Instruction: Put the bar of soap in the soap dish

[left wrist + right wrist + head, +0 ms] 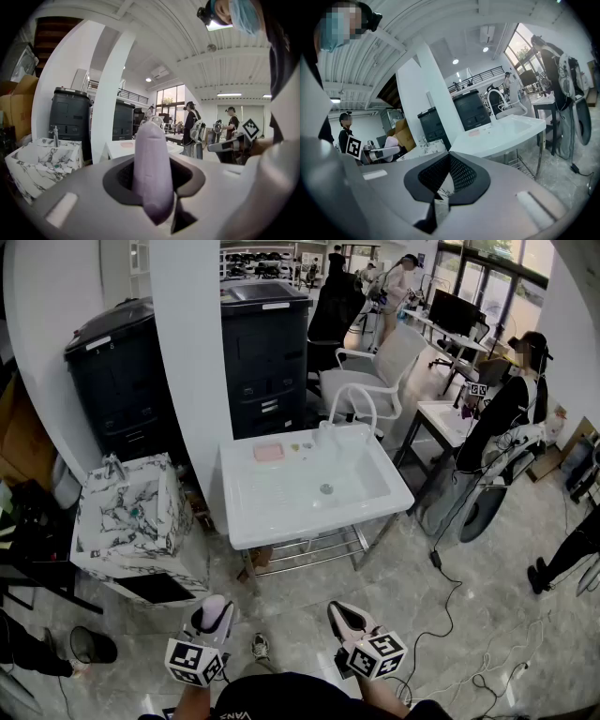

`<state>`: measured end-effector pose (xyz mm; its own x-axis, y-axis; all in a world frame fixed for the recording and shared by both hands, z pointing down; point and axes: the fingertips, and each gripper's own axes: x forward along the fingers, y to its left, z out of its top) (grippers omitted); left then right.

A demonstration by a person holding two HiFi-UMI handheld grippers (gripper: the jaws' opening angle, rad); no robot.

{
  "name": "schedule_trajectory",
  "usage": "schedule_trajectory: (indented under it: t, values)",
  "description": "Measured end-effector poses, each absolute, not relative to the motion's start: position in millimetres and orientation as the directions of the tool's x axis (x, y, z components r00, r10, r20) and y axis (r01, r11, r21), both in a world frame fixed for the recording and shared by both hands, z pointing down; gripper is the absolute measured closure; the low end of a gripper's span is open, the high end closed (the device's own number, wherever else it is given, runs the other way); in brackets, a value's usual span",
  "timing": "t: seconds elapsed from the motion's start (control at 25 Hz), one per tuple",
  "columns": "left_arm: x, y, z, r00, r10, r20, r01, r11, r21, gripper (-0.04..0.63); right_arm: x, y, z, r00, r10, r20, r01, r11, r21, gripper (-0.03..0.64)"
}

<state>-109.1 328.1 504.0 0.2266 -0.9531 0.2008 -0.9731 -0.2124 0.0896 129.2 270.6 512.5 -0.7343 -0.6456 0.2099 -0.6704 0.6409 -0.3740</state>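
1. Big white rectangular sink basin on a chrome frame (309, 521) sitting dead ahead, well apart from both grippers; nothing in the bowl but the drain, far as can be made out
2. Marble-print washstand (127, 512) off to the left, not part of this job
3. Left gripper (214, 610) clamped onto the soap, jaws held fairly wide by it
4. Right gripper (349, 617) closed up, pads meeting at the tips, nothing between them
5. Flat pink rectangular soap dish (269, 452) up on the back-left rim of the sink, near the tap; looks empty, though too small to swear to
6. Pale lilac oval bar of soap (151, 173) standing on edge in the left jaws, long axis running out along them and aimed toward the sink
7. So: dish lies ahead and a touch right of the soap, across the whole basin; left side slightly nearer and already loaded, so probably just a long reach forward over the front rim, then laying the bar flat
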Motion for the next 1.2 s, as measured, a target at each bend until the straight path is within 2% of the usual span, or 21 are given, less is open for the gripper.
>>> schedule_trajectory:
  t: [0.24, 1.2]
  values:
    - [-111.2, 315.9, 508.5, 0.242, -0.948, 0.208, -0.969, -0.227, 0.097, 0.419, 120.5, 261.7, 507.0, -0.762, -0.627, 0.162, -0.631, 0.661, -0.406, 0.618]
    - [-187.4, 188.8, 508.5, 0.404, -0.887, 0.223, -0.914, -0.4, 0.062, 0.42, 35.8, 152.4, 504.5, -0.677, -0.722, 0.145, -0.703, 0.575, -0.417, 0.618]
